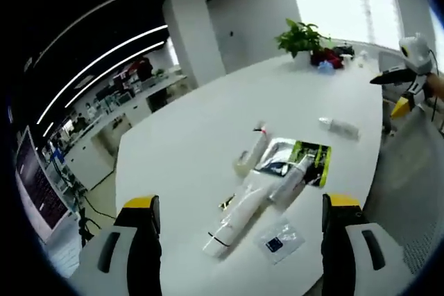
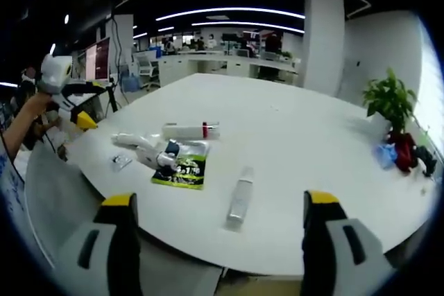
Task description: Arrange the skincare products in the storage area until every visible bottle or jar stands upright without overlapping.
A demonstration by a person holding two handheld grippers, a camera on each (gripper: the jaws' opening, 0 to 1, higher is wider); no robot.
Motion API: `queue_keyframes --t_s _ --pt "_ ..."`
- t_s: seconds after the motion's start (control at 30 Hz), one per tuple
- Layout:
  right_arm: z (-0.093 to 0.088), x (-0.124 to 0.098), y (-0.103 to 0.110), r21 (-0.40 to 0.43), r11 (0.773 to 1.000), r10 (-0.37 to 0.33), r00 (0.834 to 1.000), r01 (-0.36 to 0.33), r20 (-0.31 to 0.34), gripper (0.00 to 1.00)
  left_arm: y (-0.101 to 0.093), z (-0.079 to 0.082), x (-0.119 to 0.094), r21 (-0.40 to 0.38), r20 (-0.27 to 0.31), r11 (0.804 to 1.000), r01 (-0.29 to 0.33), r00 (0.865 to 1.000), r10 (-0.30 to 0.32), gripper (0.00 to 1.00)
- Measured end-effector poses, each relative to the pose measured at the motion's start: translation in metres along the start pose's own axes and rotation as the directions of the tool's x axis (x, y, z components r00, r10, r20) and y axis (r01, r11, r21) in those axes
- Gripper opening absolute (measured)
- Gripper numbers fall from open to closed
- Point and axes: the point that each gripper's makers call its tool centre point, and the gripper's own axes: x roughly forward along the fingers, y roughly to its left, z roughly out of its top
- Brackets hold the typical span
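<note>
All the skincare products lie flat on the white table (image 1: 187,136), none upright. In the left gripper view a cluster sits just ahead of the left gripper (image 1: 239,223): a long white tube (image 1: 239,216) with its long axis running away from the jaws and slightly right, a second tube (image 1: 291,179) resting on a green-and-black packet (image 1: 312,161), and a slim bottle with a red cap (image 1: 255,145) beside them. A clear bottle (image 1: 340,127) lies well apart, farther right.

In the right gripper view that clear bottle (image 2: 241,202) lies nearest the right gripper (image 2: 218,230), pointing almost straight away between its jaws, so the right hand looks better placed for it.

Both grippers are spread wide, empty, touching nothing.
</note>
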Motion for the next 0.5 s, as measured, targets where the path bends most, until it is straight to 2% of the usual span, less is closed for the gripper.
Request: queue_keyframes --t_s 0.23,0.5 --pt "-0.003 0.000 0.001 0.010 1.000 -0.001 1.000 0.001 -0.004 1.00 -0.008 0.013 0.026 0.075 -0.029 0.994 0.075 0.997 -0.073 0.91" --pt "-0.004 0.000 0.002 0.019 1.000 -0.004 1.000 0.004 -0.008 1.00 -0.012 0.020 0.055 0.137 -0.077 0.980 0.146 0.988 -0.136 0.87"
